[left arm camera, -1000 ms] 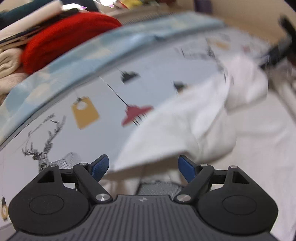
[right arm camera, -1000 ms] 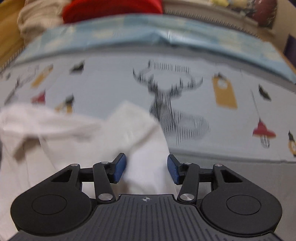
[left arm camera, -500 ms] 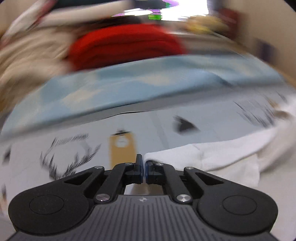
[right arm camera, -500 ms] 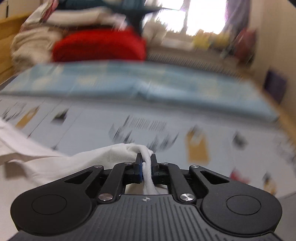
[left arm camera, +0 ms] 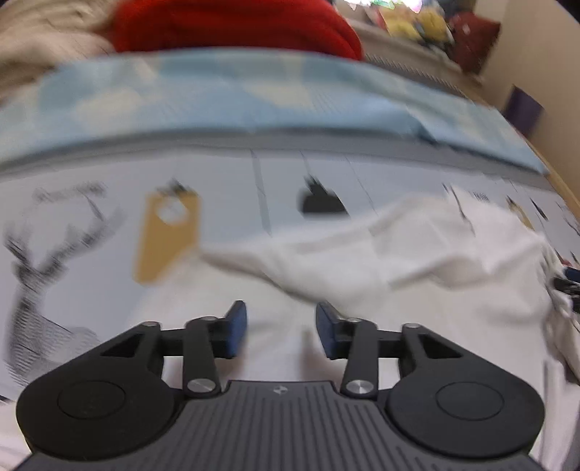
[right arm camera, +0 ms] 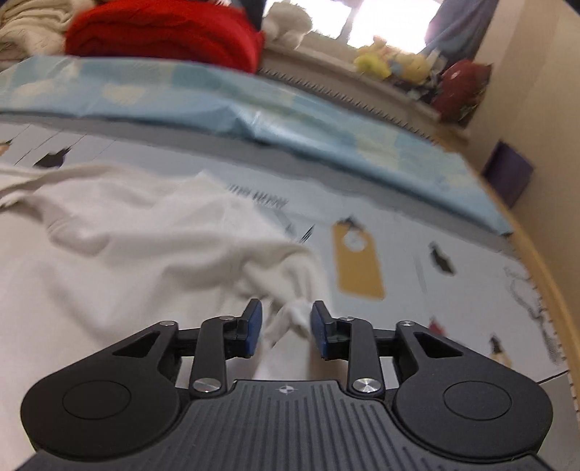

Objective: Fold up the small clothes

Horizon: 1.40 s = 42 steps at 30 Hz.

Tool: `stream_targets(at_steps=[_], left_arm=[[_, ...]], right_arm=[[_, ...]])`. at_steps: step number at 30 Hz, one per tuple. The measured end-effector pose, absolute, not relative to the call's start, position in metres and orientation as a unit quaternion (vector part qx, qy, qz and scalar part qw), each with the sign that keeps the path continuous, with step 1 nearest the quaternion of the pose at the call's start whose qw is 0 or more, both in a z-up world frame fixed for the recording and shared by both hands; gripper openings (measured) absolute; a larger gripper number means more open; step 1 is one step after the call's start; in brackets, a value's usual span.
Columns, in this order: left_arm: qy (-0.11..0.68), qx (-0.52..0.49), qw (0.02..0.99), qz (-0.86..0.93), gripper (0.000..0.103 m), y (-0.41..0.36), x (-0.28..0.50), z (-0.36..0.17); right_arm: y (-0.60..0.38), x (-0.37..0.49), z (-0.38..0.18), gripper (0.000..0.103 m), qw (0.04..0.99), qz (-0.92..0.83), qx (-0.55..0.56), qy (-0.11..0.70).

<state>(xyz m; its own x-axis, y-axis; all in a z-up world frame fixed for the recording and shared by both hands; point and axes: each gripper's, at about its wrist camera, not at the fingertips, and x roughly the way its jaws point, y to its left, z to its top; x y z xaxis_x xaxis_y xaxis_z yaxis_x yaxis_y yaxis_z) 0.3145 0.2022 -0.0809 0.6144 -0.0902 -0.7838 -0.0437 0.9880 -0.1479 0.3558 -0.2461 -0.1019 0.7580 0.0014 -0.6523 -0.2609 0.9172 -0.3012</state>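
A white garment (left arm camera: 417,261) lies rumpled on a pale bedsheet printed with deer and tags (left arm camera: 224,181). My left gripper (left arm camera: 281,315) hovers over the garment's near left part. Its jaws are opening, the blue pads stand apart, and only flat cloth lies beneath them. In the right wrist view the garment (right arm camera: 127,235) spreads to the left. A bunched corner (right arm camera: 293,315) sits loose between the pads of my right gripper (right arm camera: 284,311), whose jaws are also opening and do not press on it.
A light blue quilt (right arm camera: 217,98) runs folded across the far side of the sheet. Behind it lie a red blanket (left arm camera: 235,25) and beige knits (left arm camera: 36,36). A wooden bed edge (right arm camera: 543,261) and a wall close off the right.
Half a second ago both grippers were shut on corners of the white garment. Now both have opened and the cloth has dropped onto the sheet. The left gripper has slid sideways and rolled.
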Motion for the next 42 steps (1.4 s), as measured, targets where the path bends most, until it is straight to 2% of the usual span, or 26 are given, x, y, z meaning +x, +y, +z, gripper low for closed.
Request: stream_targets(at_steps=[1, 6, 9, 11, 13, 15, 17, 22, 23, 28, 30, 34, 39, 42], left_arm=[[0.445, -0.085, 0.891, -0.027, 0.047, 0.198, 0.316, -0.087], [0.461, -0.128, 0.876, -0.065, 0.049, 0.179, 0.333, -0.117], [0.452, -0.137, 0.879, -0.064, 0.048, 0.173, 0.352, -0.123], [0.439, -0.146, 0.884, -0.065, 0.038, 0.174, 0.364, -0.119], [0.389, -0.182, 0.902, -0.044, 0.029, 0.185, 0.373, -0.110], [0.291, -0.244, 0.925, 0.011, 0.030, 0.207, 0.365, -0.095], [0.269, -0.276, 0.921, 0.054, 0.033, 0.221, 0.360, -0.086], [0.303, -0.206, 0.929, 0.051, 0.033, 0.201, 0.349, -0.067], [0.304, -0.200, 0.930, 0.048, 0.036, 0.198, 0.345, -0.060], [0.336, -0.165, 0.925, 0.065, 0.038, 0.179, 0.313, -0.015], [0.358, -0.147, 0.919, 0.074, 0.045, 0.167, 0.294, 0.001], [0.383, -0.136, 0.911, 0.072, 0.047, 0.144, 0.236, 0.022], [0.376, -0.167, 0.910, 0.060, 0.052, 0.122, 0.175, 0.008], [0.418, -0.128, 0.897, 0.063, 0.051, 0.106, 0.177, -0.011]], right_arm=[[-0.246, 0.357, -0.105, 0.045, 0.912, 0.079, -0.192, 0.355], [-0.242, 0.352, -0.130, 0.045, 0.880, 0.069, -0.229, 0.411], [-0.242, 0.346, -0.131, 0.045, 0.880, 0.068, -0.230, 0.410], [-0.243, 0.346, -0.129, 0.044, 0.879, 0.066, -0.228, 0.414], [-0.246, 0.346, -0.126, 0.043, 0.879, 0.065, -0.226, 0.416], [-0.249, 0.343, -0.121, 0.043, 0.882, 0.062, -0.220, 0.412], [-0.260, 0.343, -0.112, 0.043, 0.889, 0.053, -0.204, 0.406], [-0.311, 0.346, -0.087, 0.043, 0.907, -0.011, -0.127, 0.402], [-0.322, 0.346, -0.083, 0.043, 0.908, -0.030, -0.109, 0.403], [-0.394, 0.335, -0.059, 0.043, 0.906, -0.144, 0.026, 0.397], [-0.418, 0.321, -0.053, 0.044, 0.902, -0.164, 0.083, 0.390], [-0.447, 0.295, -0.050, 0.044, 0.887, -0.154, 0.168, 0.402], [-0.477, 0.266, -0.074, 0.044, 0.843, -0.157, 0.265, 0.441], [-0.487, 0.261, -0.097, 0.044, 0.824, -0.168, 0.260, 0.474]])
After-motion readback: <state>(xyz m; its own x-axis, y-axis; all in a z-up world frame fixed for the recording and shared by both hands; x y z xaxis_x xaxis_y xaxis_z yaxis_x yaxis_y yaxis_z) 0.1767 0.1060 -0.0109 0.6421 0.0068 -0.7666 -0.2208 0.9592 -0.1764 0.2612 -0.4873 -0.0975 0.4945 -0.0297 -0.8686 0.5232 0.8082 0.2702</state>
